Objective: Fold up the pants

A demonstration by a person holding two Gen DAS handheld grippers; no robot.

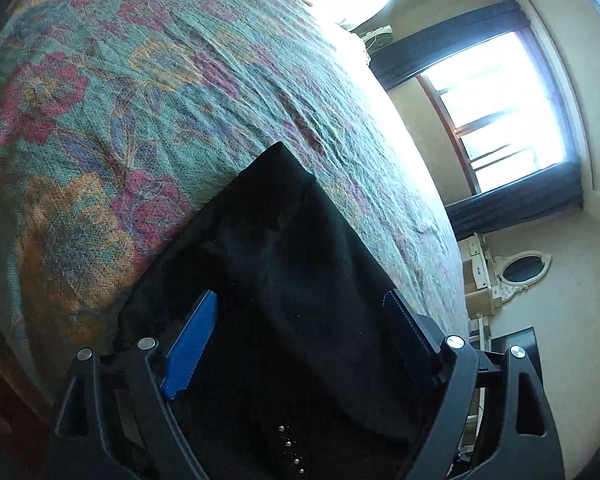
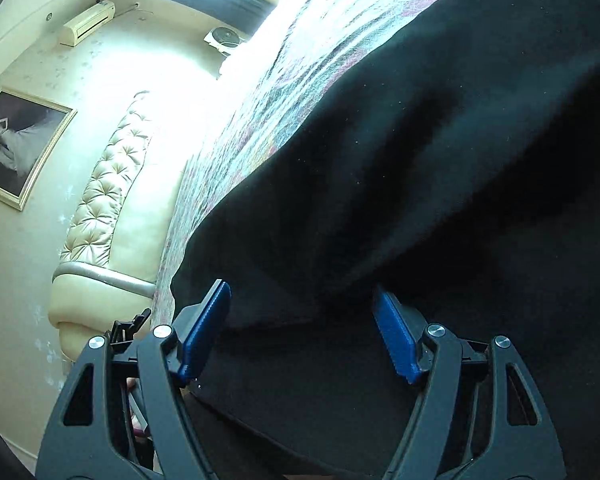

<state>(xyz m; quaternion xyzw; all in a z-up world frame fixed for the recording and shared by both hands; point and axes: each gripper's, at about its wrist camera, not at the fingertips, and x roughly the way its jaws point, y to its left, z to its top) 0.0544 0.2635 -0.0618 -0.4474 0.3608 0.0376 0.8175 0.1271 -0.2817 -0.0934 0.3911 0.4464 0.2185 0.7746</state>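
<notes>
Pants (image 1: 284,264) lie on the floral bedspread (image 1: 100,128), black fabric, one squared end pointing up the bed in the left view; in the right view they fill most of the frame, edge running diagonally across the cover. Row of small studs shows near the left gripper (image 1: 304,312).

Left gripper: jaws wide apart, blue pads clear of the cloth, nothing gripped. Right gripper (image 2: 300,304): jaws also well apart, pads either side of a raised ridge of fabric, not pinching it.

My read: between grasps, lining up the next fold. To do it well:
- pick matching points on both sides so the fold line stays straight
- get the lower pad under all layers before closing, not just the top one
- lift only enough to clear the bedspread, keep tension even between hands
- lay edge on edge, then smooth

Fabric is dark; layer count is hard to tell.
</notes>
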